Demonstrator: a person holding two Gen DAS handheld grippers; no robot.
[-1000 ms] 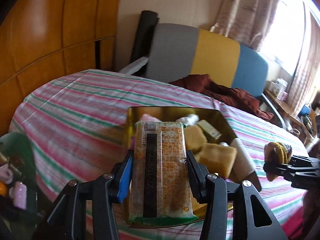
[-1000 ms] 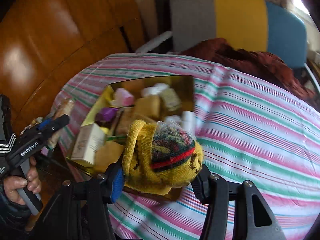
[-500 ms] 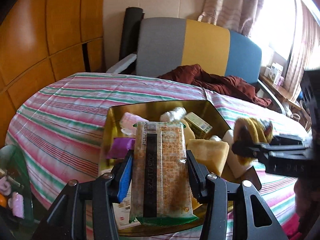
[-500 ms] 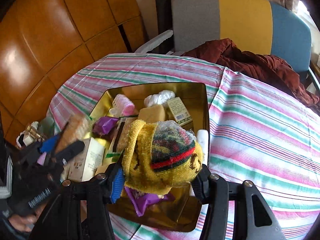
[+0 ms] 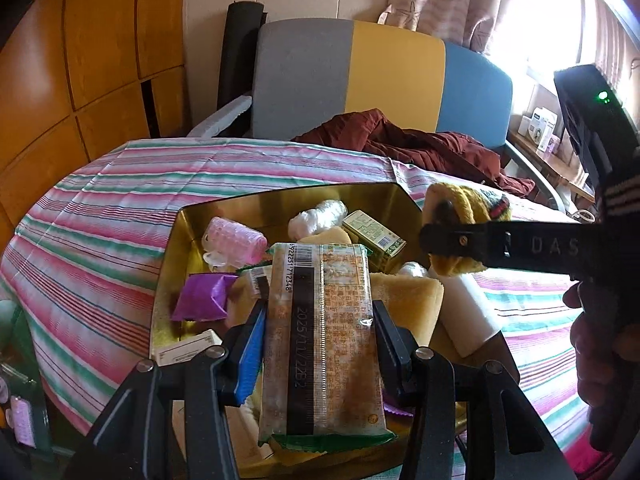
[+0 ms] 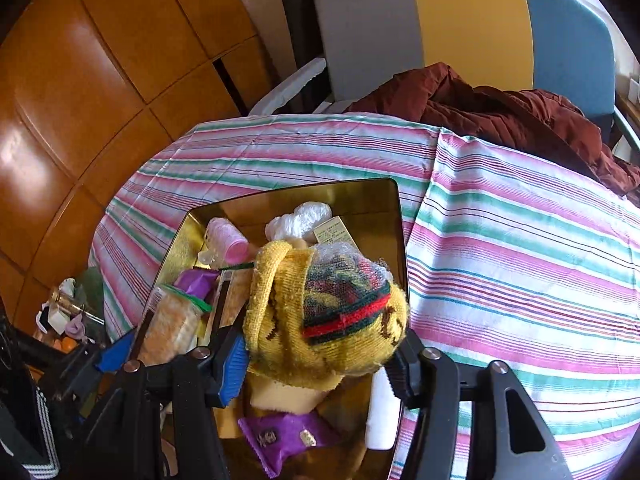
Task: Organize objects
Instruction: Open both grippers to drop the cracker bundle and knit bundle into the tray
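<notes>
Left gripper (image 5: 318, 344) clamps a snack packet (image 5: 320, 332); right gripper (image 6: 316, 354), its jaws opening, loosens on the knitted bundle (image 6: 324, 312) above the heaped gold tin (image 6: 394, 216). Risk: the bundle rolls off the heap onto the striped surface (image 6: 520, 240).

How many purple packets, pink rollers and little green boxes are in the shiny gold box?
Purple packets: 2
Pink roller: 1
Little green box: 1
Total: 4
</notes>
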